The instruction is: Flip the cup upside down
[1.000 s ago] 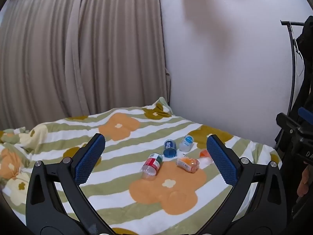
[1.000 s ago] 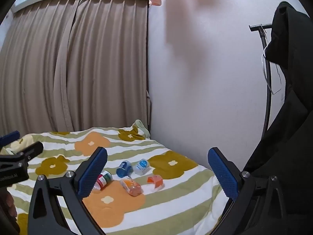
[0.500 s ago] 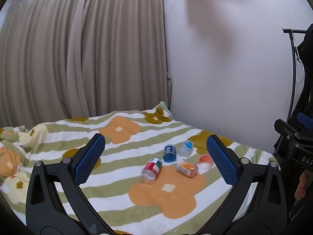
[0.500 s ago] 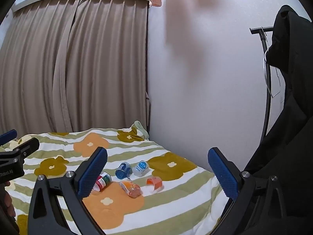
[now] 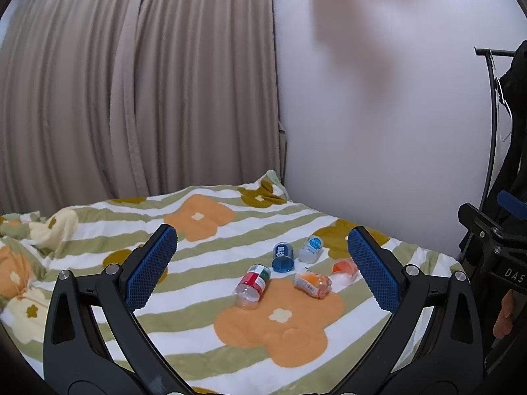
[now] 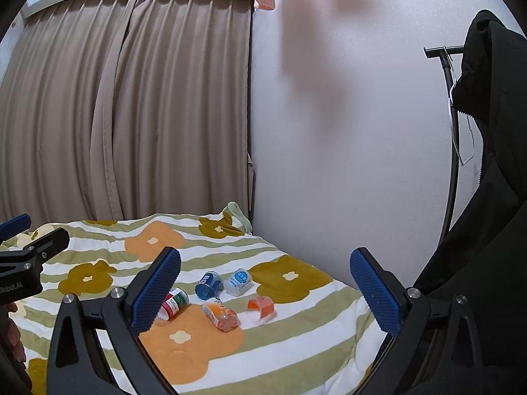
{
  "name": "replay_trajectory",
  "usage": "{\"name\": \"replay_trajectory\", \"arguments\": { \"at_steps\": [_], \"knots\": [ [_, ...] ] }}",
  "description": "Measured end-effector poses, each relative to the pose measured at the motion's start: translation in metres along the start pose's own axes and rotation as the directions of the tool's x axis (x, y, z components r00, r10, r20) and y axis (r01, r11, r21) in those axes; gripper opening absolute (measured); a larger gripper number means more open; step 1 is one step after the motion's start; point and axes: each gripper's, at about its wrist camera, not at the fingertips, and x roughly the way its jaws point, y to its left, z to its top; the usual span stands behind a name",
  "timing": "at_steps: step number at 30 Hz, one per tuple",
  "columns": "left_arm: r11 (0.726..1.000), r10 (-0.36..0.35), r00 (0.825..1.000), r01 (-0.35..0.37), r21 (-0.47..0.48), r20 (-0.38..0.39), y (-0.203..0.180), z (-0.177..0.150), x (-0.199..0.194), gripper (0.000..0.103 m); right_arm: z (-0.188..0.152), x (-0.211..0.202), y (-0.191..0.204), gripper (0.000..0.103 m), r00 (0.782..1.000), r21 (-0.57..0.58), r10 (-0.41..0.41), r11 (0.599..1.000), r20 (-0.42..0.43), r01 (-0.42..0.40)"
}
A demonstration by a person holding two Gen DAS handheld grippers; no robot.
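Observation:
Several small plastic cups lie on their sides on a flower-patterned blanket: a red-and-green one, a dark blue one, a pale blue one, an orange patterned one and an orange-and-clear one. They also show in the right wrist view: red-and-green, dark blue, pale blue, orange patterned, orange-and-clear. My left gripper is open and empty, well short of the cups. My right gripper is open and empty, also held back from them.
The bed meets a white wall on the right and beige curtains at the back. A black coat on a stand hangs close on the right. A cream plush toy lies at the bed's left.
Both cameras have tilted up slightly and drawn back a little, so the cups sit lower and smaller in view. Both grippers stay open. The cups have not moved.

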Motion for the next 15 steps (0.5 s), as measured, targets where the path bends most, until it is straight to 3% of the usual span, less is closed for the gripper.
{"name": "replay_trajectory", "arguments": {
  "at_steps": [15],
  "knots": [
    [1.0, -0.003, 1.0, 0.003, 0.0, -0.001, -0.0018, -0.0008, -0.0014, 0.103, 0.0006, -0.0002, -0.0002, 0.103, 1.0, 0.0, 0.001, 1.0, -0.003, -0.001]
  ]
}}
